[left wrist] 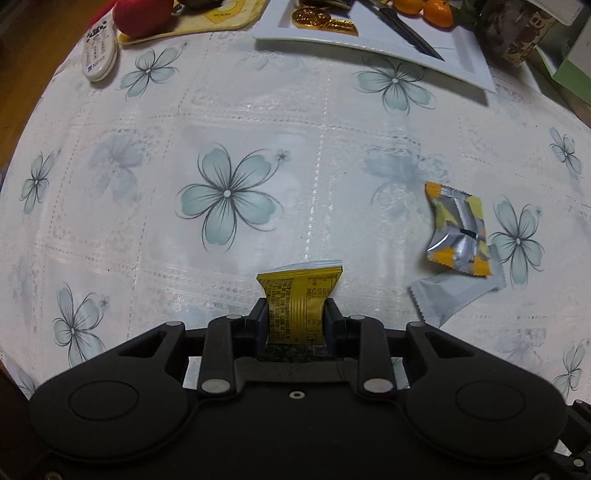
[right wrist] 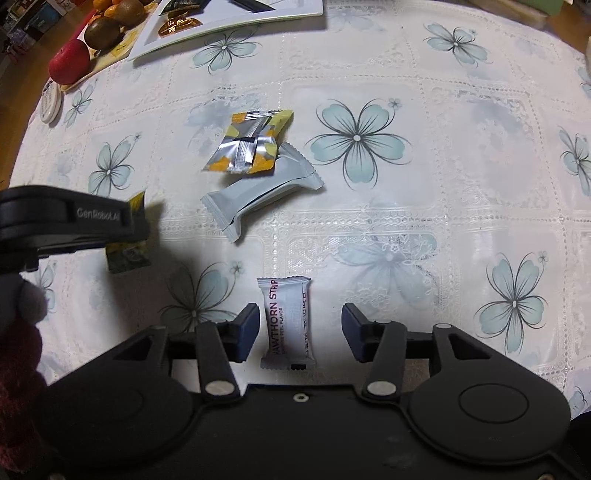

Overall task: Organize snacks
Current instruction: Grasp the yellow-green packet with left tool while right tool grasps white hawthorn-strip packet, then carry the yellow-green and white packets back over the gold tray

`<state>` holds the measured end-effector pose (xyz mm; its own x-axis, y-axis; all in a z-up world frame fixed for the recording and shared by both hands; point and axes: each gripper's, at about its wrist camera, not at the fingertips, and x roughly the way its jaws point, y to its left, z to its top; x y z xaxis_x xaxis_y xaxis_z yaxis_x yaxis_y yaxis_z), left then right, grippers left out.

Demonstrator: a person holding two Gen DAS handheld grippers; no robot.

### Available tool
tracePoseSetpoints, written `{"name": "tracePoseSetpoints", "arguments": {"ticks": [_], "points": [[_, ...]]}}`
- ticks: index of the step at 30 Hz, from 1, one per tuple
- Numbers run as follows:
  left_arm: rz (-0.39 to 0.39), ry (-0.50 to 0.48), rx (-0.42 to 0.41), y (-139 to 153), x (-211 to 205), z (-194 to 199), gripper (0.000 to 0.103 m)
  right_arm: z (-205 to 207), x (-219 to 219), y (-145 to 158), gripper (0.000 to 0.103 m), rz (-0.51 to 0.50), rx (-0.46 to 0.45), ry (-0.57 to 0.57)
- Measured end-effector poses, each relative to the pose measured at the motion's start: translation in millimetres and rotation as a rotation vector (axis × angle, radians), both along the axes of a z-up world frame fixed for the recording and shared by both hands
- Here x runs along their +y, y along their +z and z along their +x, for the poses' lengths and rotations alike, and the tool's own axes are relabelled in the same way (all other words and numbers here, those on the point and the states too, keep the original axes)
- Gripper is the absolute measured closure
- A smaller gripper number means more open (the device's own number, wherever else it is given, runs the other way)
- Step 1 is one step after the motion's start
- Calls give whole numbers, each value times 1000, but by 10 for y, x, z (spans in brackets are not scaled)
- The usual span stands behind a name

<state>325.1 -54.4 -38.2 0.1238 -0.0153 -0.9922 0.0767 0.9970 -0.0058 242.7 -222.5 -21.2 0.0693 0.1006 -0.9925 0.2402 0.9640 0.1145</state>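
Observation:
My left gripper is shut on a yellow snack packet and holds it above the flowered tablecloth. In the right wrist view the left gripper shows at the left with the yellow packet in it. My right gripper is open, its fingers on either side of a white hawthorn strip packet that lies on the cloth. A silver and yellow packet lies partly on a white packet in mid table.
A white tray at the far edge holds gold coins and a knife. Oranges, a red apple, a white remote and boxes stand along the back.

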Motion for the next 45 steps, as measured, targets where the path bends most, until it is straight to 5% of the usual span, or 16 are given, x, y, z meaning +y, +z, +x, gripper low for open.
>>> {"name": "tracePoseSetpoints", "arguments": {"ticks": [8, 13, 25, 33, 45], "points": [[8, 6, 22, -99, -29, 18, 64, -7, 37, -131, 53, -4, 28, -16], [-16, 21, 33, -116, 10, 40, 64, -12, 63, -155, 80, 19, 49, 8], [-15, -14, -17, 47, 54, -129, 65, -18, -96, 165, 82, 19, -41, 10], [-32, -18, -96, 339, 164, -627, 65, -173, -253, 366, 82, 37, -86, -5], [-19, -17, -117, 547, 286, -1666, 65, -1157, -354, 751, 82, 66, -161, -74]]}}
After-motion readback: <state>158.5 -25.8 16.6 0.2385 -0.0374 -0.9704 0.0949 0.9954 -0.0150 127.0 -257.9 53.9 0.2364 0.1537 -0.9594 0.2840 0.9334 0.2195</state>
